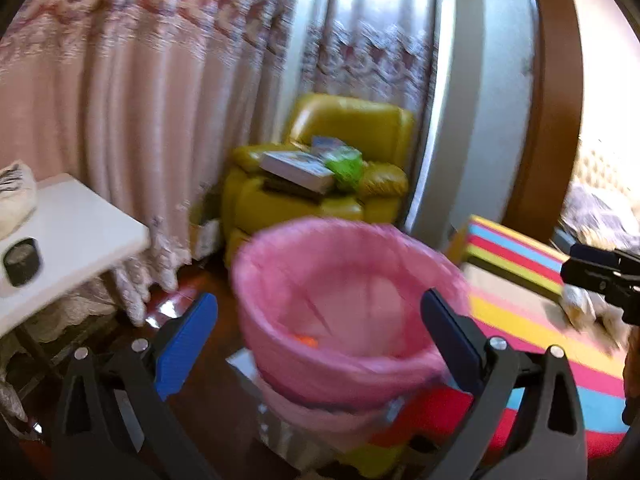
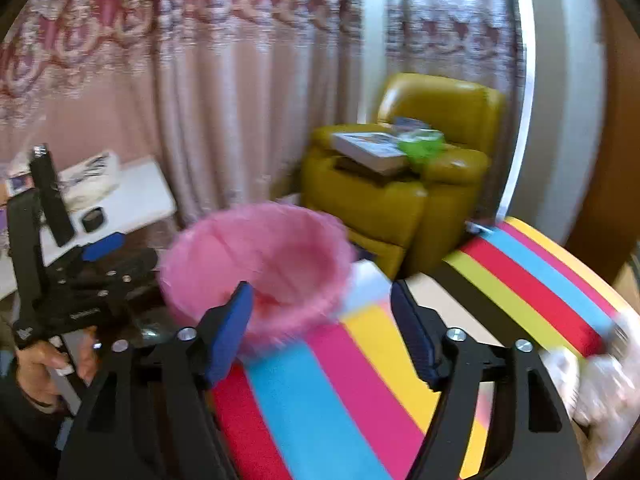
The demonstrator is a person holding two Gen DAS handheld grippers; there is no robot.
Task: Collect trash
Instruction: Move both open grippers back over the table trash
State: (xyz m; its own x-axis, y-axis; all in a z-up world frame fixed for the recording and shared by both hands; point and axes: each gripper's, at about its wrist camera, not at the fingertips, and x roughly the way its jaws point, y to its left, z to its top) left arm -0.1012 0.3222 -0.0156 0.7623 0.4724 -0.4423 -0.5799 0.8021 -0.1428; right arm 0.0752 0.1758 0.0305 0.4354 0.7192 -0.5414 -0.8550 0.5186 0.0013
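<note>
A bin lined with a pink bag (image 1: pixel 344 312) stands on the dark floor; a small orange piece (image 1: pixel 306 341) lies inside it. It also shows in the right wrist view (image 2: pixel 264 264). My left gripper (image 1: pixel 320 344) is open and empty, its blue pads either side of the bin's near rim. My right gripper (image 2: pixel 320 336) is open and empty above the striped mat (image 2: pixel 360 392), just right of the bin. Crumpled white trash (image 1: pixel 580 304) lies on the mat at the right, also in the right wrist view (image 2: pixel 600 384).
A yellow armchair (image 1: pixel 320 184) with a book and a green bag stands behind the bin. A white table (image 1: pixel 68 240) with a dark round tin and a cloth bag is on the left. Pink curtains (image 1: pixel 140 100) hang behind.
</note>
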